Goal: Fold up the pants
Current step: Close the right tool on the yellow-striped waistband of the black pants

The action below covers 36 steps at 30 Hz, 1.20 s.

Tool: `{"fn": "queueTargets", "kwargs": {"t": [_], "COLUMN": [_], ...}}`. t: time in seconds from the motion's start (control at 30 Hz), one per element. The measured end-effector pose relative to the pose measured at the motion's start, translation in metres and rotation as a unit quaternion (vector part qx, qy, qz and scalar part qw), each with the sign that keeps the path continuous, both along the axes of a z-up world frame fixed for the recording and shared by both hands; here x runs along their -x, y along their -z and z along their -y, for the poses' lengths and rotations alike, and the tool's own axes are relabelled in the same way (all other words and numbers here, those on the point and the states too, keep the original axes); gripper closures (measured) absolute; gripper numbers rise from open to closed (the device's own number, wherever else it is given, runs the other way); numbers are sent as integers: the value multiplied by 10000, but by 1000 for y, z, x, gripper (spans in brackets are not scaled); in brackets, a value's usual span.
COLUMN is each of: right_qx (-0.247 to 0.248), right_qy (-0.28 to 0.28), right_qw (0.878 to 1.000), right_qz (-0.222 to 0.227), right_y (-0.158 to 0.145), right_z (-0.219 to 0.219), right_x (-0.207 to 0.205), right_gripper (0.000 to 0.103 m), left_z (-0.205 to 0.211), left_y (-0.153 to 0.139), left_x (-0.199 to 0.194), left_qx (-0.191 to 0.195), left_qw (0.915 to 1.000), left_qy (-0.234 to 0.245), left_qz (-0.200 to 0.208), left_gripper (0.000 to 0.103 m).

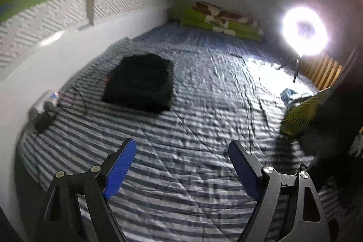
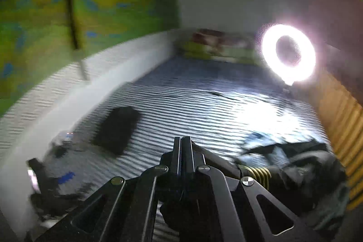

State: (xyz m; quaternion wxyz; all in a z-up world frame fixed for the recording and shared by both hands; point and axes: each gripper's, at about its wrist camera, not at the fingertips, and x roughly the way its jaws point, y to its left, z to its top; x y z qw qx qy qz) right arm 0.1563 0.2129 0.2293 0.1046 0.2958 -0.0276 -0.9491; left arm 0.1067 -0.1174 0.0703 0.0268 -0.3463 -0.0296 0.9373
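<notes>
Folded black pants point(image 1: 139, 82) lie flat on the striped bedsheet point(image 1: 192, 128), ahead and left of your left gripper point(image 1: 181, 151), well apart from it. Its blue-padded jaws stand wide apart, holding nothing. Your right gripper point(image 2: 181, 146) has its jaws pressed together; dark cloth point(image 2: 301, 165) lies just beside it to the right, but a grasp cannot be confirmed. A ring light point(image 2: 288, 52) glares ahead right. No writing is legible.

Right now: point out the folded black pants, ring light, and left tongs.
folded black pants point(image 1: 140, 82), left wrist view, centre of top face.
ring light point(image 1: 305, 31), left wrist view, centre of the lamp.
left tongs point(image 1: 181, 151), left wrist view, midway between blue fingertips.
</notes>
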Motion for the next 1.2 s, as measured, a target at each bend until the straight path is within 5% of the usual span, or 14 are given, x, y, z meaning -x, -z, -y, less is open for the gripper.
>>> {"fn": "queueTargets", "kwargs": {"t": [0.13,0.2,0.27,0.3,0.33,0.53,0.77,1.03,1.2], "right_qx": [64,-8,-21,39,81,-23,177,499,-241], "right_qy": [-808,-728,-647,-559,-462,30,182,-914,-1414], "right_qw": [9964,9962,9956,9956,9961,9933,9857,9729,9618], "right_qz": [259,470,684,749,748,1154,1668,2065,2333], "right_y": [2,19,37,49,55,106,167,206,241], "right_z": [45,51,45,34,25,-41,-71,34,106], "right_x": [-3,-5,-8,-12,-17,-48,-24,52,92], "right_gripper": [102,97,75,55,50,50,47,38,38], "left_z": [3,-3,-8,-10,-13,-33,-36,-19,-31], "left_y": [-31,-39,-39,-38,-36,-15,26,97,142], "left_x": [-20,-29,-36,-39,-40,-26,8,54,81], "left_qx": [33,208,374,422,455,478,422,408,623], "left_qw": [9998,9995,9989,9987,9986,9961,9901,9826,9739], "left_qy": [13,105,196,229,258,426,635,608,739], "left_qz": [-186,-232,-200,-151,-78,599,1179,1708,2053], "left_gripper": [17,16,16,16,16,16,16,16,21]}}
